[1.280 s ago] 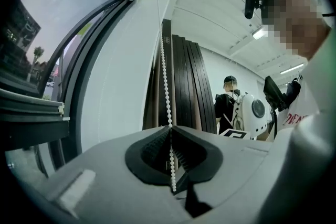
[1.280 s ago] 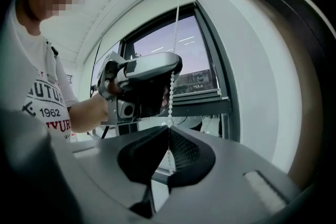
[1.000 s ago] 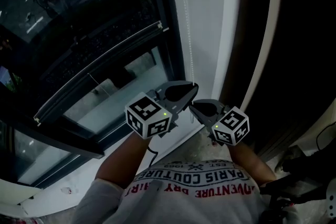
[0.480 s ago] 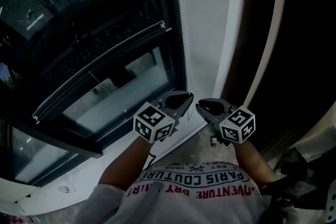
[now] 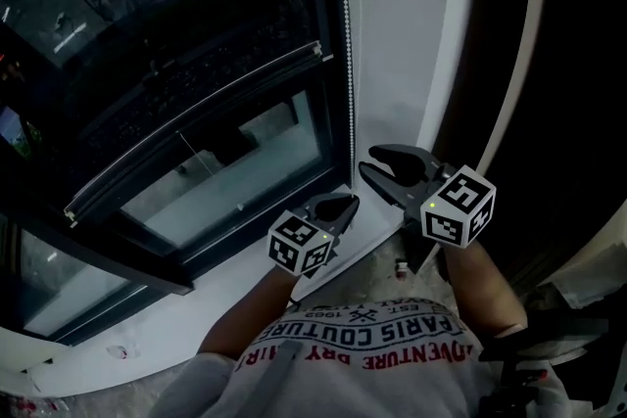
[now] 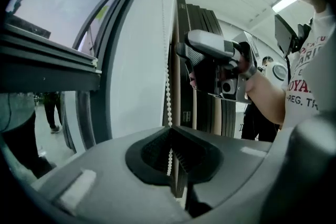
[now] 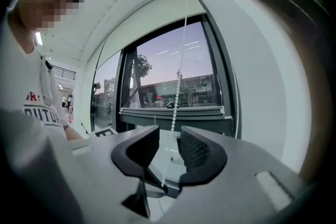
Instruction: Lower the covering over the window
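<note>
Left gripper (image 5: pixel 342 205) pinching bead chain (image 6: pixel 168 97) by window frame (image 5: pixel 333 83) edge, right gripper (image 5: pixel 374 162) higher, jaws spread, chain between

The bead chain (image 5: pixel 344 34) is cut off by the head view's top edge.

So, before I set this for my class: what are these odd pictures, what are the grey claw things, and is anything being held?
There is no robot here. A person holds a pair of tongs in each hand. One picture comes from a camera on the person's head, looking steeply down at a window. The other two come from cameras riding on the tongs themselves. There is no table. A white bead chain hangs beside the window. The left tongs are shut on that chain. The right tongs are open, and the chain shows in the gap between them, not pinched.
</note>
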`<action>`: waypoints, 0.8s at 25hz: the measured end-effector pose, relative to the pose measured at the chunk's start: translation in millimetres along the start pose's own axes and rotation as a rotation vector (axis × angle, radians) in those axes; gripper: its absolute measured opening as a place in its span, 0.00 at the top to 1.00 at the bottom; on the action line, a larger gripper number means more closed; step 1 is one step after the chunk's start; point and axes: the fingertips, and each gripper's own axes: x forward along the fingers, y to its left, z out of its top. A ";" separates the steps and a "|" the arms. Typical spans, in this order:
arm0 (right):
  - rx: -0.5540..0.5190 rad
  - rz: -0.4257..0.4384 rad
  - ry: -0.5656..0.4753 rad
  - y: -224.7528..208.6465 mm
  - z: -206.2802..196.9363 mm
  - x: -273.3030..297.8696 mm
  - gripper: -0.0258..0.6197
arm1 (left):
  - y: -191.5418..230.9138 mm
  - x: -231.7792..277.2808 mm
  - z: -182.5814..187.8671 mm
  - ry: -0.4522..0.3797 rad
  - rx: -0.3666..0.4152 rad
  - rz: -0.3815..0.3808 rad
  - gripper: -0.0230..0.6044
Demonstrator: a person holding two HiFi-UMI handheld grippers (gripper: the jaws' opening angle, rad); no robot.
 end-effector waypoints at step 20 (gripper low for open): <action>-0.061 0.055 0.013 -6.8 15.1 45.1 0.96 | 12.9 3.6 -11.5 0.048 -0.009 -0.015 0.95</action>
